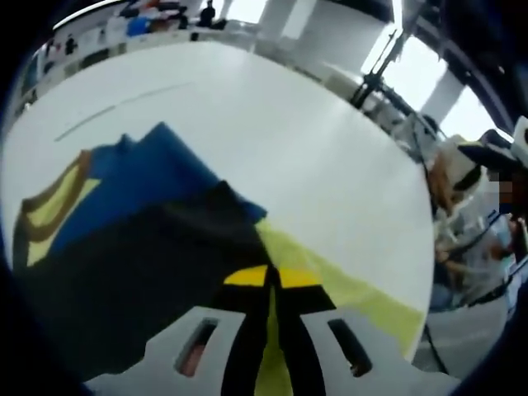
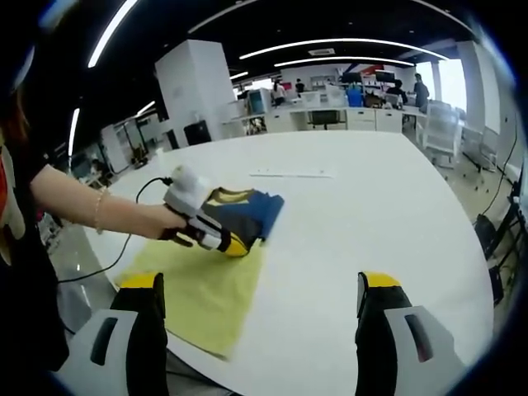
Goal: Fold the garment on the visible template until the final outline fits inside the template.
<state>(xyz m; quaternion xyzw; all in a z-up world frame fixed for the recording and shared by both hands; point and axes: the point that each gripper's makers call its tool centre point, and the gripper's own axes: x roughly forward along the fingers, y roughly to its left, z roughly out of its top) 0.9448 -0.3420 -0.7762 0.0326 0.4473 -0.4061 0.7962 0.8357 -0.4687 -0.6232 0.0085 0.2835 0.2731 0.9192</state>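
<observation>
- The garment (image 2: 239,216), blue and black with tan and yellow trim, is seen bunched at the far end of the yellow template (image 2: 202,289), which lies flat near the surface's (image 2: 371,214) near-left edge.
- The left gripper (image 2: 216,235) is held by a hand (image 2: 157,221) and is pressed against the garment; in the left gripper view its fingers (image 1: 190,351) are drawn nearly together on a dark fold, so a pinch on the garment is judged.
- The right gripper (image 2: 264,330) is held above the surface's near edge, fingers (image 2: 140,330) spread wide apart, nothing between them.
- The cloth is judged light, soft and limp: it should drape and slide easily on the smooth surface.
- A hold at a hem or corner, one gripper on each, is judged best for a clean fold.
- The outline appears compact, yet its far edge is seen overhanging the template.
</observation>
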